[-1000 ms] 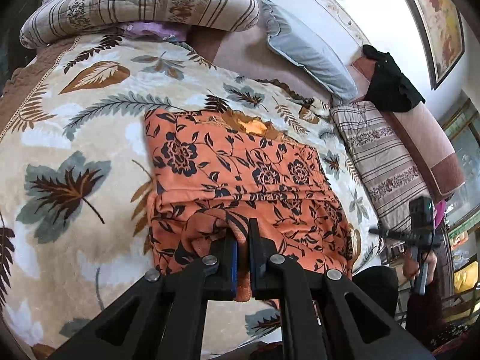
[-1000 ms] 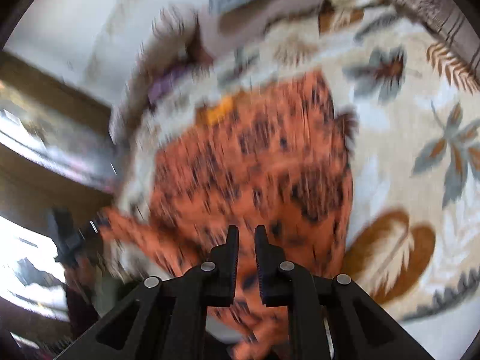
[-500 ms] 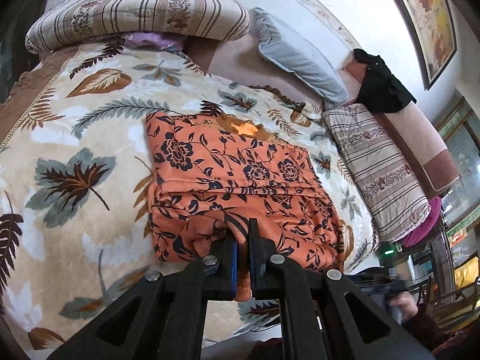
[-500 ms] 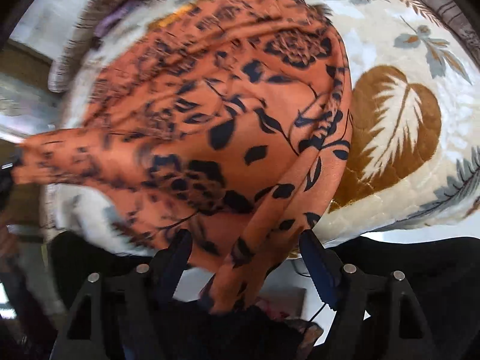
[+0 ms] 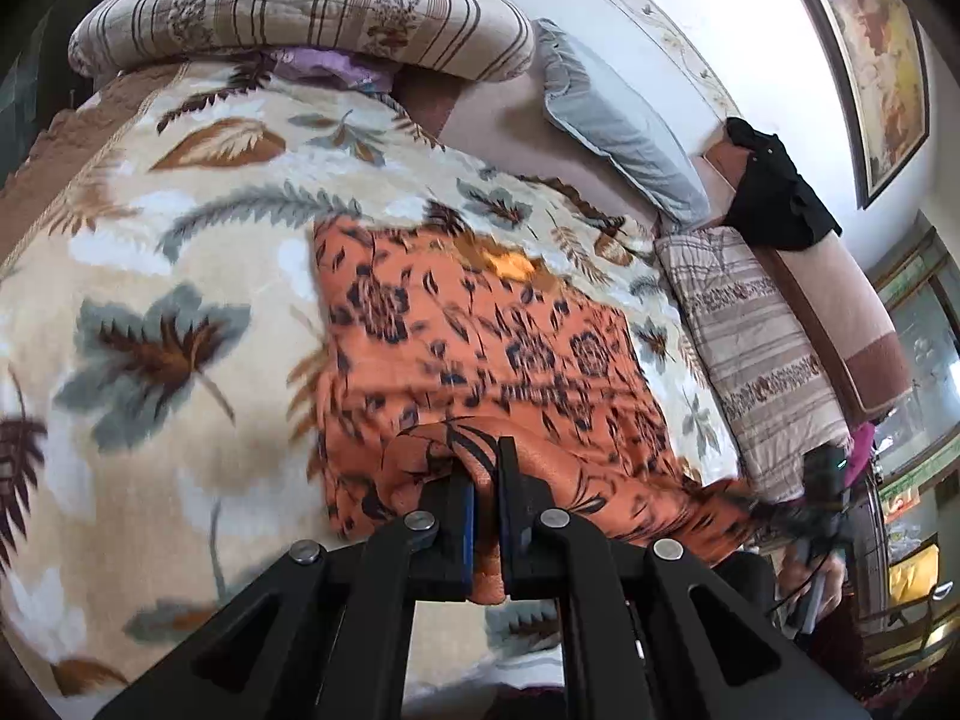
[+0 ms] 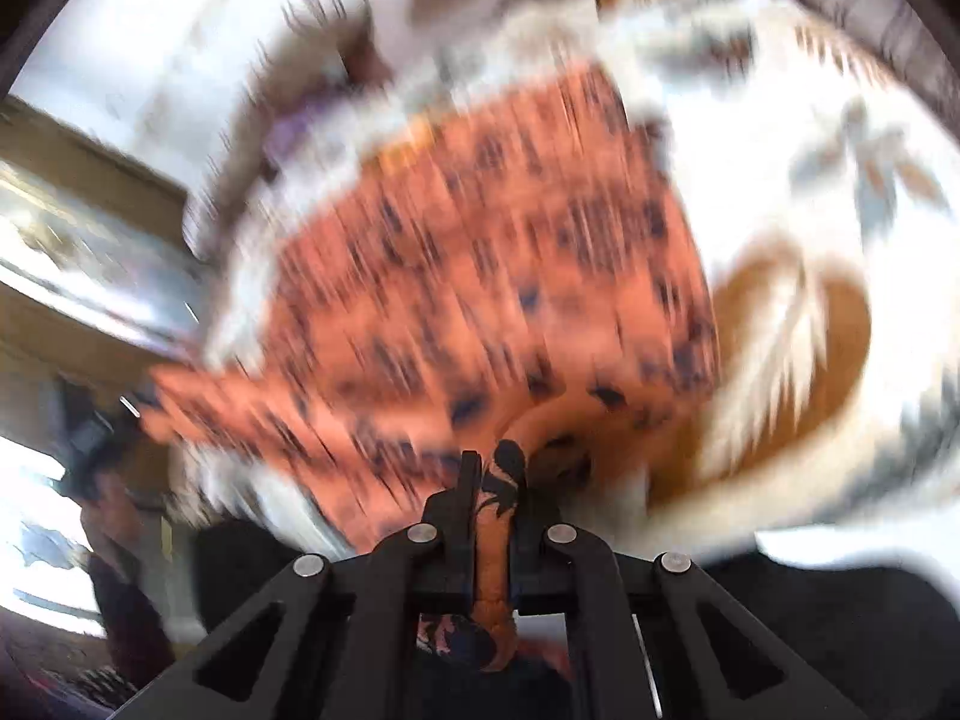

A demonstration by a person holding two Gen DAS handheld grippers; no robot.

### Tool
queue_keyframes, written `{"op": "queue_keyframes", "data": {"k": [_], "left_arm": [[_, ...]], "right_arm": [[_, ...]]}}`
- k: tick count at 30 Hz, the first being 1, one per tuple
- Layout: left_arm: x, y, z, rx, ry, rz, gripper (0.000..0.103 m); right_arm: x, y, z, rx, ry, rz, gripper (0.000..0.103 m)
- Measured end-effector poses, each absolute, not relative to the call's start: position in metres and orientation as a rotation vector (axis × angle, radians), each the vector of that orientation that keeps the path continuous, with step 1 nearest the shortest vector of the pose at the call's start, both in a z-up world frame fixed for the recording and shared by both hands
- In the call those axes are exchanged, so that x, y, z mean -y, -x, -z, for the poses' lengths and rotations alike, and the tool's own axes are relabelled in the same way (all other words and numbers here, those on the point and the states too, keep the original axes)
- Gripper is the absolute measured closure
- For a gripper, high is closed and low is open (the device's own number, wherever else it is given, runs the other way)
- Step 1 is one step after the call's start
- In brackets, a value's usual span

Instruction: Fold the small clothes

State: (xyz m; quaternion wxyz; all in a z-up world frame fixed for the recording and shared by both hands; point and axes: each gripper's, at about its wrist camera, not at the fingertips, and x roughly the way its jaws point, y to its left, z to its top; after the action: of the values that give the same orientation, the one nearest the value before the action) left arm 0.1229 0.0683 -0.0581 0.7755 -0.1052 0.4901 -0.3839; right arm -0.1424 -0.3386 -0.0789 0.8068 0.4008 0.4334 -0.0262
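Both grippers, left (image 5: 487,501) & right (image 6: 492,501), are clamped on the near edge of the orange cloth (image 5: 480,348) lying on the bed (image 5: 150,276). Lift evenly, carry edge fwd, keep corners level.

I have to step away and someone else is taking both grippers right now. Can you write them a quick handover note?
Left gripper: shut on the near edge of the orange floral garment.
Right gripper: shut on another part of that near edge; its view is blurred by motion.
The garment lies on the leaf-print blanket, its near edge raised in both grips.
Done: both grips taken.
Left: probably carry the edge over toward the far side, lay it down, release.
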Motion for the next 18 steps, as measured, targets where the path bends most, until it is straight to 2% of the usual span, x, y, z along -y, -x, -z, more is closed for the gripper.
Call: {"op": "queue_keyframes", "data": {"k": [5, 12, 15, 18], "left_arm": [[-0.043, -0.185, 0.057, -1.089, 0.283, 0.797, 0.097], [0.007, -0.288, 0.095, -1.112, 0.304, 0.657, 0.096], [0.017, -0.317, 0.138, -1.140, 0.349, 0.572, 0.096], [0.013, -0.314, 0.168, -1.109, 0.395, 0.524, 0.092]], "right_arm": [[0.402, 0.069, 0.064, -0.723, -0.908, 0.125, 0.096], [0.497, -0.024, 0.126, -0.544, -1.160, 0.220, 0.095], [0.520, -0.057, 0.170, -0.661, -1.241, 0.283, 0.088], [0.533, -0.072, 0.189, -0.734, -1.216, 0.302, 0.087]]}}
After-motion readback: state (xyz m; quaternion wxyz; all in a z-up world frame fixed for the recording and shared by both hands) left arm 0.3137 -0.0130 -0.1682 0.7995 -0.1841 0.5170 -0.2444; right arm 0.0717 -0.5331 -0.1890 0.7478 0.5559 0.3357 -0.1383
